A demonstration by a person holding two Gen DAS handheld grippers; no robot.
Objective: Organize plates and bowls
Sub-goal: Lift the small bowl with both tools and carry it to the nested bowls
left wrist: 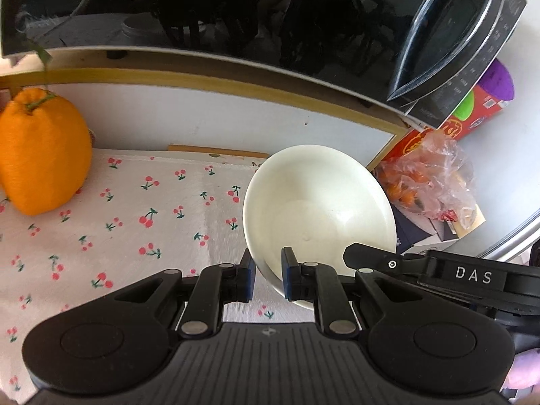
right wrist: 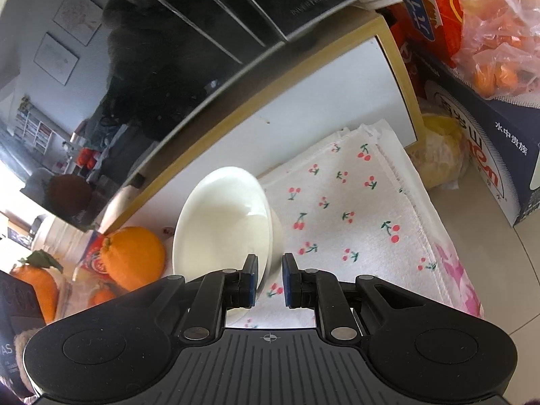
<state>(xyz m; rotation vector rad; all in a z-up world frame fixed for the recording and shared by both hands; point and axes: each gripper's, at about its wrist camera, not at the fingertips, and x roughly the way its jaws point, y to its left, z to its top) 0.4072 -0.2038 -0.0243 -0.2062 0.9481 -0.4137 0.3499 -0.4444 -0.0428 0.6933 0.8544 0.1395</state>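
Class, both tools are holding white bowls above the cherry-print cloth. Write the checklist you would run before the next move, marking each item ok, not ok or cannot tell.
1. Left tool clamped on its white bowl's rim: ok.
2. Right tool clamped on its white bowl: ok.
3. Both bowls empty: ok.
4. Bare cherry-print cloth available below: ok.
5. Orange clear of the left bowl: ok.
6. Plates in view: not ok.

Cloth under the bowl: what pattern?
White cloth printed with small red cherries on green stems; clearest in the right wrist view.
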